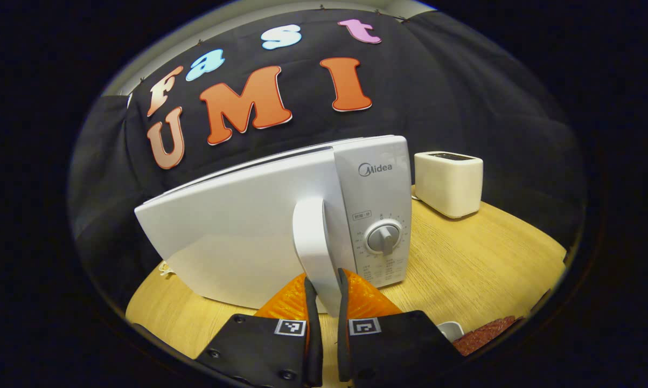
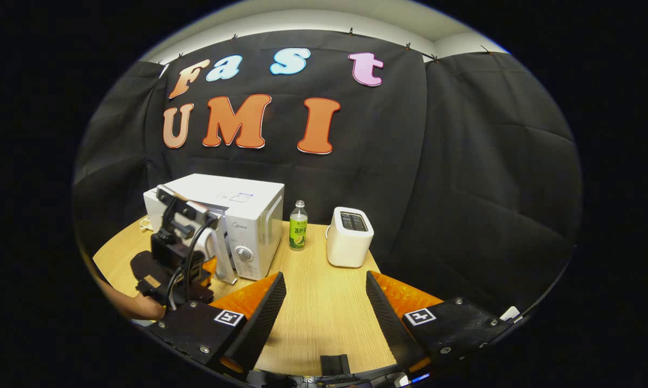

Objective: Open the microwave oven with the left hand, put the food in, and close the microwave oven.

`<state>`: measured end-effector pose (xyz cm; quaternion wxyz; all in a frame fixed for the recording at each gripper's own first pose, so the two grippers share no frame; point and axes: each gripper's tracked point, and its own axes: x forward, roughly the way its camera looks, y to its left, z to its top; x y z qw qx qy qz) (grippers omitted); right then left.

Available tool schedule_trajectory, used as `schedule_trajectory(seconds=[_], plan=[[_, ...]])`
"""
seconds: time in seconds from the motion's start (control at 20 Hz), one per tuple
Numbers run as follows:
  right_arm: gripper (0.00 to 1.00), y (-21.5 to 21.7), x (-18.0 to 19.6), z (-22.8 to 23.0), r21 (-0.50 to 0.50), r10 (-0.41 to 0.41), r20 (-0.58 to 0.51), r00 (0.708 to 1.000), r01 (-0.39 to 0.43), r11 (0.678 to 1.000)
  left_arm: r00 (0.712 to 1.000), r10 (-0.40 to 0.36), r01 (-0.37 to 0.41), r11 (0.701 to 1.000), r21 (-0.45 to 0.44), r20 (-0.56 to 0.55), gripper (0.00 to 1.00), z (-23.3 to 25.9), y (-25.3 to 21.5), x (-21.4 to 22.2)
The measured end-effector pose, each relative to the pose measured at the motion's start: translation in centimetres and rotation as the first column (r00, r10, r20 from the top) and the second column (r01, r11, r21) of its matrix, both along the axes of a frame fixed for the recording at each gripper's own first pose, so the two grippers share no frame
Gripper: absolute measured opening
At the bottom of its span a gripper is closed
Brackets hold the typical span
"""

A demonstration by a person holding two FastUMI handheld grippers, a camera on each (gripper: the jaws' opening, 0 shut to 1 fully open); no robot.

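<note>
Wooden table (image 2: 324, 312): left gripper (image 1: 326, 285) jaws clamp microwave door handle (image 1: 315, 242); right gripper (image 2: 324, 302) jaws open.

The left part of the surface (image 2: 324, 318) is taken up by the microwave oven (image 2: 232, 226), with its door handle (image 1: 315, 248) enclosed between the fingers of the left gripper (image 1: 326, 291). In the left gripper view the door (image 1: 237, 237) is seen edge-on, blocking the way to the left of the handle. To the right of the oven, a bottle (image 2: 298, 225) is stood just beside it, and a toaster (image 2: 349, 237) is set near the bottle with a narrow gap between them. A broad bare stretch of the surface is left open in front of the bottle and toaster, where the right gripper (image 2: 324, 302) is held with its fingers wide apart.
</note>
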<state>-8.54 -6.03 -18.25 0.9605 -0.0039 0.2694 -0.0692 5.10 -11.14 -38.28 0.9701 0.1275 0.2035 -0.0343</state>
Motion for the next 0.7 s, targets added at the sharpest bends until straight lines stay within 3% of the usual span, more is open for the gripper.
schedule_trajectory(seconds=[0.3, 0.6, 0.65, 0.7], plan=[[0.92, 2.7, 0.0, -2.4, 0.071, 0.103, -0.04, 0.994, -0.1, 0.992, 0.997, 0.071, -0.071, 0.997, -0.011, -0.03, 0.14, 0.7, 3.5, -6.6], [0.92, 5.5, -0.2, -5.6, 0.158, 0.206, -0.078, 0.976, -0.192, 0.969, 0.976, 0.211, -0.208, 0.977, 0.056, -0.054, 0.22, 1.5, 9.7, -13.0], [0.92, 5.9, -0.4, -6.3, 0.172, 0.222, -0.088, 0.971, -0.205, 0.964, 0.972, 0.229, -0.224, 0.971, 0.079, -0.059, 0.19, 1.5, 10.7, -13.8], [0.92, 6.2, -0.6, -6.9, 0.183, 0.235, -0.098, 0.967, -0.214, 0.959, 0.966, 0.25, -0.242, 0.964, 0.107, -0.07, 0.26, 1.2, 11.9, -14.7]])
